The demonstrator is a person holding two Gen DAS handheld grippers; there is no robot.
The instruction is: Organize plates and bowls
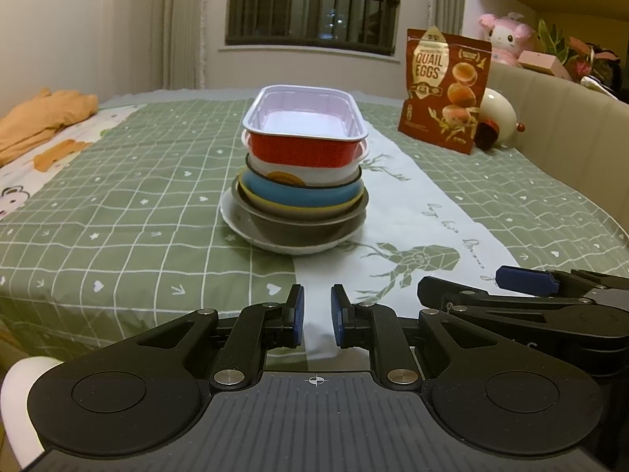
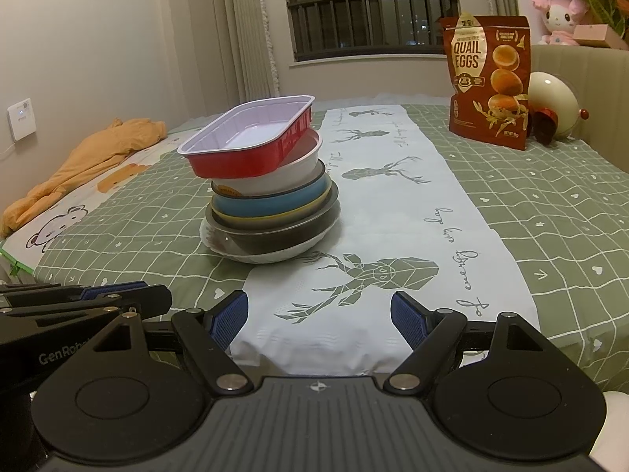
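Left gripper (image 1: 316,316) nearly closed, empty; right gripper (image 2: 319,318) wide, empty; both angled down toward stacked dishes (image 1: 298,181).

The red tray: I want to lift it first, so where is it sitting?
The red tray sits tilted on top of the bowl stack mid-table, left of the quail eggs bag in both wrist views.

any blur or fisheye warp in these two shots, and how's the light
Left wrist view: sharp, warm dim indoor light, dark window, bed edges bowing outward. Right wrist view: equally sharp, the stack of dishes leaning with the warp, soft shadow beneath, no glare.
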